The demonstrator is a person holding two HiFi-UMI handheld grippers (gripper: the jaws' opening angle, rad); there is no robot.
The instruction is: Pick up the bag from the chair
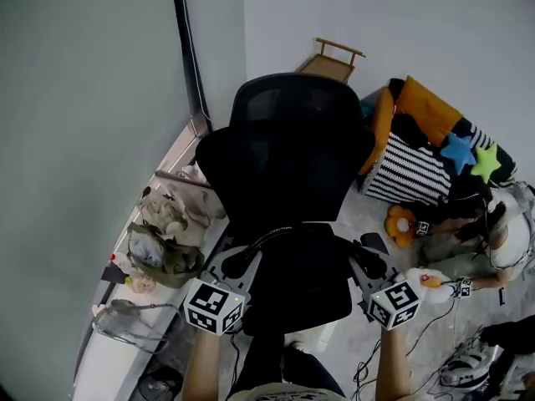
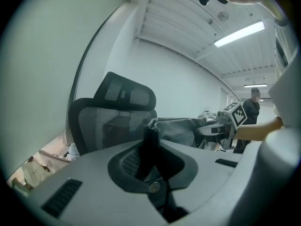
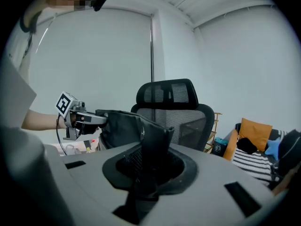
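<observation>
The black bag (image 1: 297, 278) hangs stretched between my two grippers, in front of and slightly above the seat of the black mesh office chair (image 1: 288, 144). At the bag's left edge my left gripper (image 1: 241, 263) is shut on a fold of black fabric (image 2: 150, 142). At the right edge my right gripper (image 1: 369, 266) is shut on the other fold (image 3: 155, 138). The left gripper view shows the bag (image 2: 181, 131) running across to the right gripper (image 2: 221, 124). The right gripper view shows it (image 3: 120, 126) reaching the left gripper (image 3: 82, 119), with the chair (image 3: 174, 102) behind.
A windowsill (image 1: 125, 341) with clutter and an olive bag (image 1: 163, 253) runs along the left wall. To the right are striped and orange cushions (image 1: 422, 153), a person low on the floor (image 1: 481, 249) and cables. A wooden stand (image 1: 334, 58) stands behind the chair.
</observation>
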